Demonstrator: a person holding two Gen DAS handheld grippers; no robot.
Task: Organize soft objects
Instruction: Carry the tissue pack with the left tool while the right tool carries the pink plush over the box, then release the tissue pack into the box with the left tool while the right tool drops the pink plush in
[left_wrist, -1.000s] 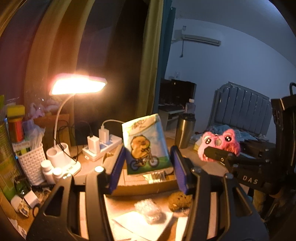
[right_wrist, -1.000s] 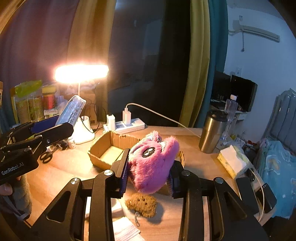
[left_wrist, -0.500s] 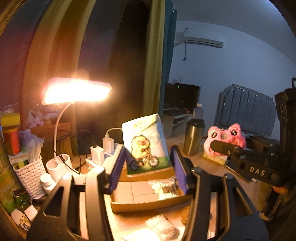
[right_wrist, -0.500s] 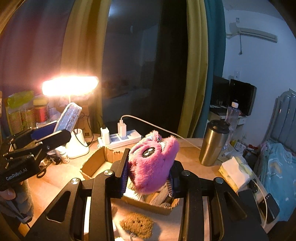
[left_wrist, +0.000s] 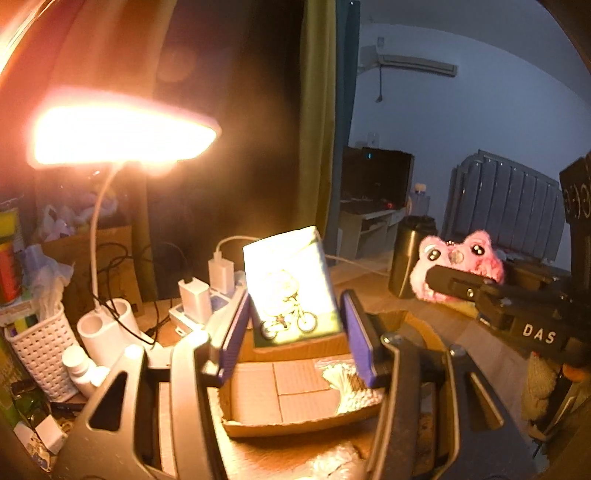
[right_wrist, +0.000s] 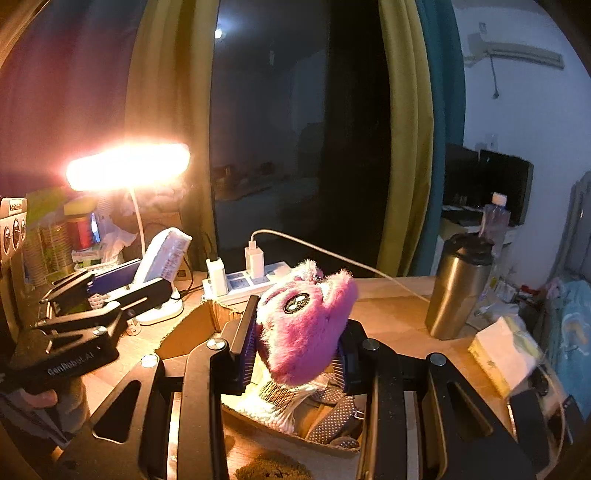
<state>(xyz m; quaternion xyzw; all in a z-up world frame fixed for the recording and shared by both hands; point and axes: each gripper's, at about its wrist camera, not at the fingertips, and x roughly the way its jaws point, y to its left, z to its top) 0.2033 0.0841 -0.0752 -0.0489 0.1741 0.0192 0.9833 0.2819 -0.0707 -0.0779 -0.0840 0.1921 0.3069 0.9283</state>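
Left wrist: left gripper (left_wrist: 293, 334) fingers clamp tissue pack (left_wrist: 291, 284) over cardboard box (left_wrist: 295, 424); right gripper (right_wrist: 297, 354) fingers pinch pink plush (right_wrist: 304, 328).

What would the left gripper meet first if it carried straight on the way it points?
Probably the cardboard box: the left gripper, holding the tissue pack, points slightly down over its open floor. Depth is unclear.

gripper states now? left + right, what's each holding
Left gripper: closed on the tissue pack, above the cardboard box.
Right gripper: closed on the pink plush toy.
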